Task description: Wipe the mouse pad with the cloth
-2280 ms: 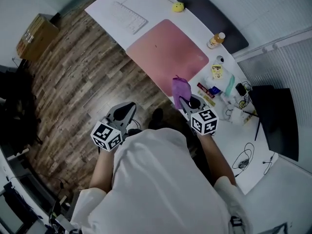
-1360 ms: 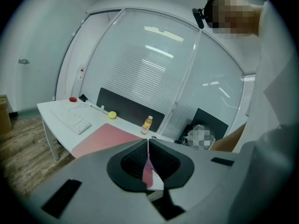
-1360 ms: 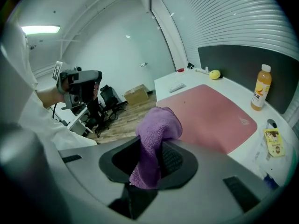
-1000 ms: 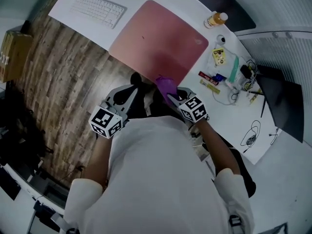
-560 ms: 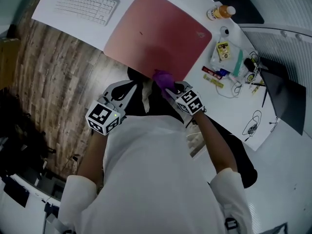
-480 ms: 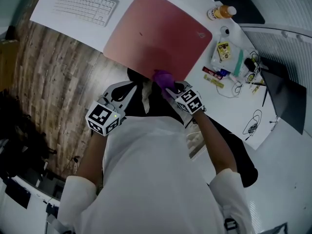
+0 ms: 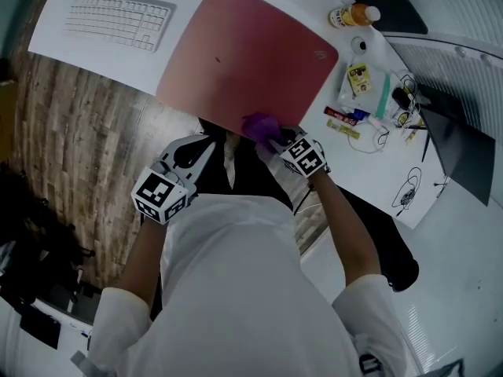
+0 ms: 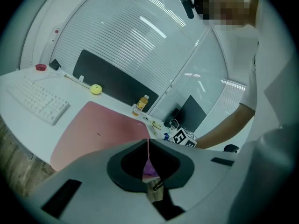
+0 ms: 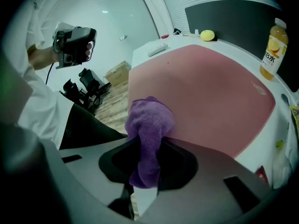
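A large pink mouse pad [image 7: 244, 53] lies on the white desk [image 7: 118, 61]. My right gripper [image 7: 277, 138] is shut on a bunched purple cloth [image 7: 259, 126], which hangs at the pad's near edge. In the right gripper view the purple cloth [image 9: 147, 129] bulges out of the jaws over the pink mouse pad [image 9: 210, 97]. My left gripper [image 7: 198, 154] is held off the desk's near edge, left of the cloth, jaws shut and empty. In the left gripper view its jaws meet in a thin line, with the pink mouse pad [image 8: 98, 134] beyond.
A white keyboard [image 7: 118, 20] lies left of the pad. An orange juice bottle [image 7: 352, 14] stands at the pad's far right corner, with small packets and cables [image 7: 369, 100] and a dark monitor [image 7: 456, 155] to the right. A yellow ball [image 9: 207, 35] sits far back.
The right gripper has carried the purple cloth from beside the desk clutter up to the mouse pad's near edge. The left gripper stays shut, low at the left.
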`<state>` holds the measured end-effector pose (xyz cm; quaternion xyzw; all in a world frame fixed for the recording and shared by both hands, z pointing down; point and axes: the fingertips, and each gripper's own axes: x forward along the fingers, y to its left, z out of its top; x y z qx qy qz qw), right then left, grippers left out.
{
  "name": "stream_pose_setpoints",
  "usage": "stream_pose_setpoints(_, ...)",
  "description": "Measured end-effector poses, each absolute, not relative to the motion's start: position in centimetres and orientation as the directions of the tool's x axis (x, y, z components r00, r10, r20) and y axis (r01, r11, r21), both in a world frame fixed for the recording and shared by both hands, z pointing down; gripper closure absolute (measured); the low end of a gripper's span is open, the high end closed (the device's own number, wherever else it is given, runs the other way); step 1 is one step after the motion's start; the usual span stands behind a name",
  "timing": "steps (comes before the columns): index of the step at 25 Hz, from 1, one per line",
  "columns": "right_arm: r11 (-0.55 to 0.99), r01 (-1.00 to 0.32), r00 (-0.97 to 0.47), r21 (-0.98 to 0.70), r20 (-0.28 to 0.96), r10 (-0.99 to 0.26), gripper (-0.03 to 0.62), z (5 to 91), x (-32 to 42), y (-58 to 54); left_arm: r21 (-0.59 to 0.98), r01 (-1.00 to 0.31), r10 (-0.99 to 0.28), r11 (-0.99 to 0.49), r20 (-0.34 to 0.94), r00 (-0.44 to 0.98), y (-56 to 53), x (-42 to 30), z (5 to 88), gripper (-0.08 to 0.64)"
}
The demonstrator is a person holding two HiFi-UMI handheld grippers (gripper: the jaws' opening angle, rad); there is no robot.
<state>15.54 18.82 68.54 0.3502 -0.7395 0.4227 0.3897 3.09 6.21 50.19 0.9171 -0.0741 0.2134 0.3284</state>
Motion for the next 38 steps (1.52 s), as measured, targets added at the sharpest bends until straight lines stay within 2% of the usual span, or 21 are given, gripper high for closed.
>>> stream_pose_setpoints(10, 0.415, -0.842, -0.435, -0.346, 0.890, -0.141, 0.480, 68.9, 17.7, 18.1, 0.593, -0.251, 0.033, -0.765, 0.425, 0.904, 5.2, 2.7, 51.1, 0.535)
stream_pose_setpoints(20, 0.319, -0.909, -0.337, -0.268, 0.923, -0.185, 0.480, 69.2, 22.6, 16.1, 0.592, -0.253, 0.026, -0.765, 0.422, 0.906, 4.2, 1.5, 51.0, 0.535)
stream_pose_setpoints(38, 0.354, -0.915, -0.275, -0.193, 0.941, -0.196, 0.479, 69.5, 29.1, 11.4, 0.598, -0.310, -0.029, -0.739, 0.432, 0.901, 4.3, 4.4, 50.4, 0.535)
